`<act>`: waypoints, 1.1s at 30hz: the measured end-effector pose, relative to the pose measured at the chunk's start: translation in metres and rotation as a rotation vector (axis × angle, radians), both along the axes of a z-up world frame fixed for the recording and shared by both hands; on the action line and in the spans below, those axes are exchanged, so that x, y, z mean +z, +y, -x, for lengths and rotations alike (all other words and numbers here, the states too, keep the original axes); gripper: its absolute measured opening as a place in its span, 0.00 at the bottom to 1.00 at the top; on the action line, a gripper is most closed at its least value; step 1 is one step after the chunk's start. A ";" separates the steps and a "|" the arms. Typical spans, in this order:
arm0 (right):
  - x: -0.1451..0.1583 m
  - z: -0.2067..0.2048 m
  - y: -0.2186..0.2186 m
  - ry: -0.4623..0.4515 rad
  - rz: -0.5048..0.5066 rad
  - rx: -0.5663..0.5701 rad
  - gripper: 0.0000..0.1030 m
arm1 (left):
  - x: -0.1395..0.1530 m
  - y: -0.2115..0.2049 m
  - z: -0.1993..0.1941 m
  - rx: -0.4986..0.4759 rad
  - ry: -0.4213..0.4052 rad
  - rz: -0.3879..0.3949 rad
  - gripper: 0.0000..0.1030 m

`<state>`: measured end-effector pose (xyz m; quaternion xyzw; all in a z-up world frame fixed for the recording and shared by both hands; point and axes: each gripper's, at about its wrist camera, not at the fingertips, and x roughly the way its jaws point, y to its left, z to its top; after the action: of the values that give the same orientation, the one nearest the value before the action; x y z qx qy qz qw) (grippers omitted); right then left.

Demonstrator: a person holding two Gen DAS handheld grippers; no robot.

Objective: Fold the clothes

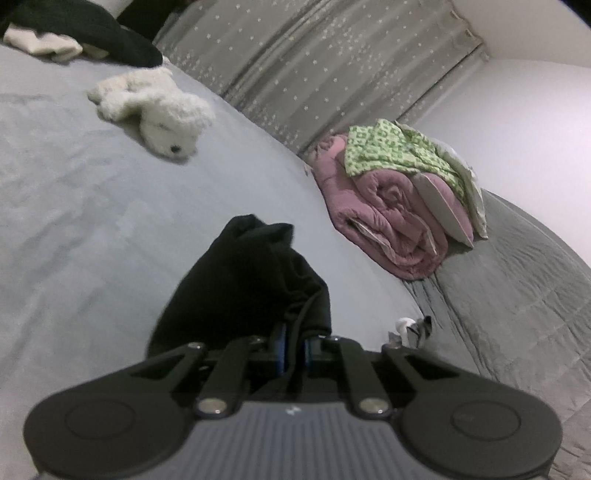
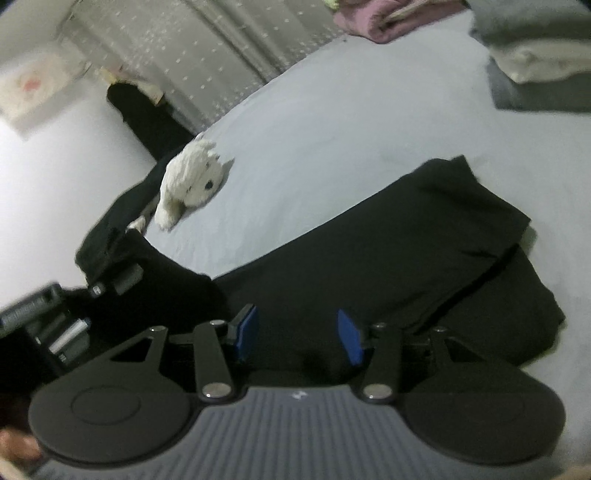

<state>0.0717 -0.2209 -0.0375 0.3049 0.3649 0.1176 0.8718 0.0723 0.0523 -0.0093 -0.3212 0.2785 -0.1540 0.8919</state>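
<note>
A black garment (image 2: 424,251) lies spread on the pale grey bed sheet (image 2: 351,110), one end folded over itself at the right. My left gripper (image 1: 294,345) is shut on a bunched corner of that garment (image 1: 251,277), lifted off the sheet. In the right wrist view, the left gripper (image 2: 110,280) shows at the left edge with the black cloth hanging from it. My right gripper (image 2: 298,334) hovers over the near part of the garment, its blue pads (image 2: 247,332) standing apart with nothing pinched between them.
A white plush toy (image 1: 162,110) lies on the sheet beyond the garment. A folded pink blanket (image 1: 388,221) topped with green patterned cloth (image 1: 399,155) sits at the bed's far side. Dark and white clothes (image 1: 74,33) are piled in a corner; folded items (image 2: 535,55) are stacked elsewhere.
</note>
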 end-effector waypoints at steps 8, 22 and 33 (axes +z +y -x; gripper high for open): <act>-0.003 0.004 -0.023 0.046 -0.110 -0.064 0.51 | -0.019 -0.018 -0.014 -0.036 0.062 0.040 0.09; -0.006 0.008 -0.030 0.071 -0.119 -0.068 0.51 | -0.049 -0.034 -0.029 -0.092 0.147 0.028 0.10; -0.007 0.002 -0.030 0.076 -0.139 -0.069 0.53 | -0.047 -0.035 -0.031 -0.145 0.179 0.033 0.22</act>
<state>0.0698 -0.2510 -0.0449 0.3813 0.3778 0.1012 0.8377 0.1032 0.0175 -0.0559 -0.3273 0.3768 -0.1932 0.8447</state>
